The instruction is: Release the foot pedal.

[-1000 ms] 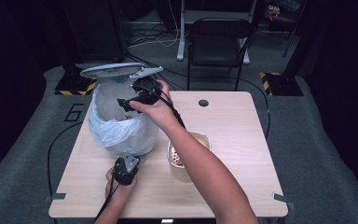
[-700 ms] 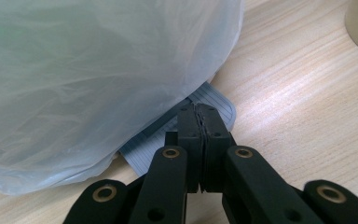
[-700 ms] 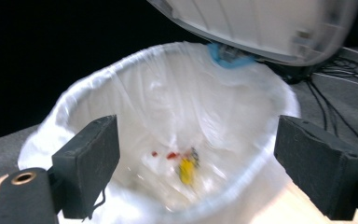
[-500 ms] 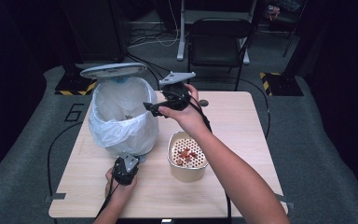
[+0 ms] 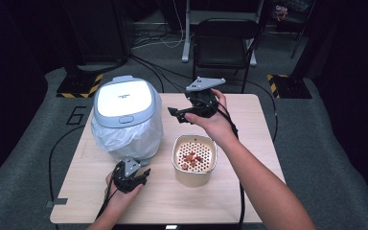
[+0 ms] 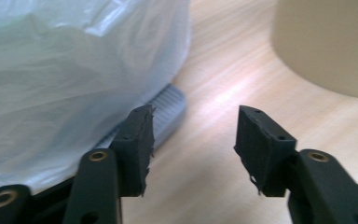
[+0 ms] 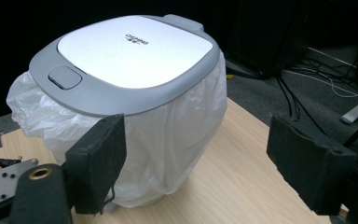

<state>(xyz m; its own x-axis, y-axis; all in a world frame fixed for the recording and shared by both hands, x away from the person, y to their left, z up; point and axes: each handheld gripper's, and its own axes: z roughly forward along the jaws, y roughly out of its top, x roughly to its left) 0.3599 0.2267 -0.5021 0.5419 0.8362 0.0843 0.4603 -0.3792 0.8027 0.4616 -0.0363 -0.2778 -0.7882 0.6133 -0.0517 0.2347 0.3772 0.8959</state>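
High view: right gripper (image 5: 176,114) raised level, empty jaws narrowing, beside the lidded bin (image 5: 126,120)

Overhead forward-down, two close views, perhaps sharing bin (image 5: 127,120)

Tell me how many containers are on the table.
2. The lidded bin, lined with a plastic bag, stands at the table's left; the beige strainer cup with food scraps sits right of it, near the front. None seems hidden.

— Where's the bin (image 5: 127,120) sit?
— Just left of the left gripper's fingers (image 6: 137,140); the strainer cup (image 5: 194,159) lies right of them; the right gripper's fingertips (image 5: 172,111) hover between, pointing at the bin.
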